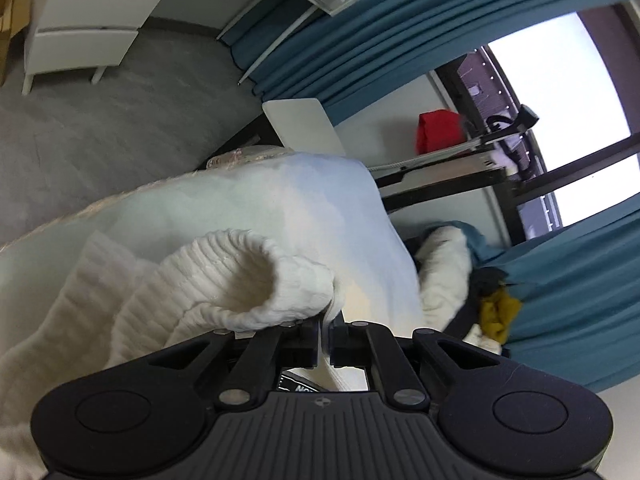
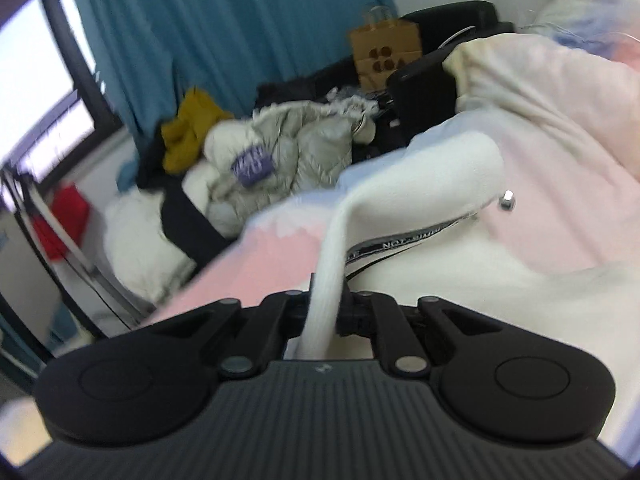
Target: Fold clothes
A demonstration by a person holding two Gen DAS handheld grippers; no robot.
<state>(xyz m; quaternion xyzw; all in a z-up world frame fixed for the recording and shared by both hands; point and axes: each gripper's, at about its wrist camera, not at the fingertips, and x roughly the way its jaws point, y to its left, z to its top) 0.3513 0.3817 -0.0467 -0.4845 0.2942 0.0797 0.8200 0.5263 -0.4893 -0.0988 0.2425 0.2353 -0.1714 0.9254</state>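
- Biggest thing in view is the bed with its pastel cover. The white ribbed sweater hangs over it, lifted at two spots.
- Next, the clothes pile beside the bed: silvery puffer, mustard piece, white fluffy stuff.
- Brown paper bag at the back, something clear poking out the top, can't tell what. Only real container I see.
- Left gripper has its jaws pinched nearly closed on the sweater's edge, right by the cuff.
- Right gripper is clamped tight on a stretched strip of the same knit.
- Risk, I'd guess: that strip looks taut, so pulling the hands apart could yank it free or fold it crooked. The drawstring might snag too.
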